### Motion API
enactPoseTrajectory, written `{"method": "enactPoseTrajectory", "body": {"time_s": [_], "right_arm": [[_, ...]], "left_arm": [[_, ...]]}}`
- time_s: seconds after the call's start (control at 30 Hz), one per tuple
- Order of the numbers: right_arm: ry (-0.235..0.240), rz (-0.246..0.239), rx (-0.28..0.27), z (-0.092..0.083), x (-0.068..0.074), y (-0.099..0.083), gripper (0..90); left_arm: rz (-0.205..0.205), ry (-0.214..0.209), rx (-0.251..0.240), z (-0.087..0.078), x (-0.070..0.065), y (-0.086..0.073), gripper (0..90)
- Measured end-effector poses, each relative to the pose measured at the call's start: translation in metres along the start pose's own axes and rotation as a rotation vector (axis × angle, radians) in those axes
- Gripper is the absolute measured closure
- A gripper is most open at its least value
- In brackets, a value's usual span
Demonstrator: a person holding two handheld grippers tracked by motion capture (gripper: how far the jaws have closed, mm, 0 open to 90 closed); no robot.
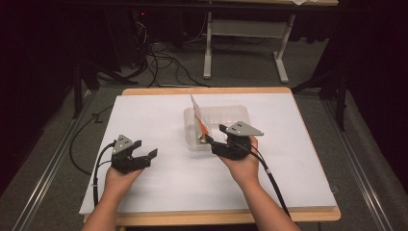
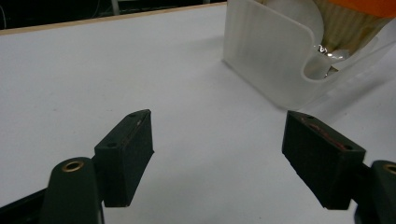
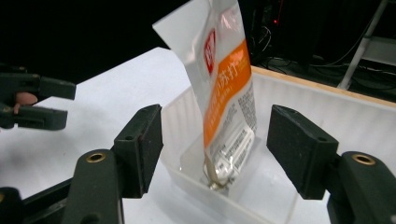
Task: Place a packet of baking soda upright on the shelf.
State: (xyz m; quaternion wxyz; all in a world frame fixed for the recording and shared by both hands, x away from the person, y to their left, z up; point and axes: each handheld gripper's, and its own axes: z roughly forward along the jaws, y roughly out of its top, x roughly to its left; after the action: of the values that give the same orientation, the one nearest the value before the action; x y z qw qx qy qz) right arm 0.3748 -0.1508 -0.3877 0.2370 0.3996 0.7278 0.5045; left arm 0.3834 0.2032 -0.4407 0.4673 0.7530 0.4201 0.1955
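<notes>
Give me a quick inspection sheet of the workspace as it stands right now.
Surface: white board on a wood-edged table, bare around the bin.
Job's things: orange-and-white packet standing tilted in the clear plastic bin.
Clutter: nothing seen.
Grippers: left gripper open, over the board, apart from the bin; right gripper open at the bin's near edge, pads off the packet.
Cables: one trails from each gripper; more lie on the floor.
Surroundings: dark room, white table frame behind.

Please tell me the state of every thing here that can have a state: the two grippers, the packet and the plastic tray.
Left gripper: open, nothing between the jaws, over bare table.
Right gripper: open, at the tray's near rim, not gripping the packet.
Snack packet: sealed, standing tilted in the tray.
Clear plastic tray: upright on the white table, holding the packet.
</notes>
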Motion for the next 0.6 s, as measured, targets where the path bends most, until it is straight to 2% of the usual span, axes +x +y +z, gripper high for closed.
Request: {"method": "enactPoseTrajectory", "body": {"time_s": [0.13,0.23,0.4,0.6], "right_arm": [[-0.005,-0.002,0.004,-0.013,-0.005,-0.009,35.1],[-0.028,0.002,0.002,-0.028,-0.014,-0.016,34.3],[-0.085,0.020,0.011,-0.051,-0.036,-0.028,33.1],[-0.171,0.041,0.018,-0.090,-0.067,-0.047,32.2]], "left_arm": [[0.004,-0.001,0.001,0.000,-0.001,0.000,25.2],[0.010,-0.001,0.005,0.001,-0.002,0.000,25.2],[0.019,-0.002,0.012,0.002,-0.005,-0.001,25.2],[0.028,-0.002,0.019,0.002,-0.007,-0.001,25.2]]}}
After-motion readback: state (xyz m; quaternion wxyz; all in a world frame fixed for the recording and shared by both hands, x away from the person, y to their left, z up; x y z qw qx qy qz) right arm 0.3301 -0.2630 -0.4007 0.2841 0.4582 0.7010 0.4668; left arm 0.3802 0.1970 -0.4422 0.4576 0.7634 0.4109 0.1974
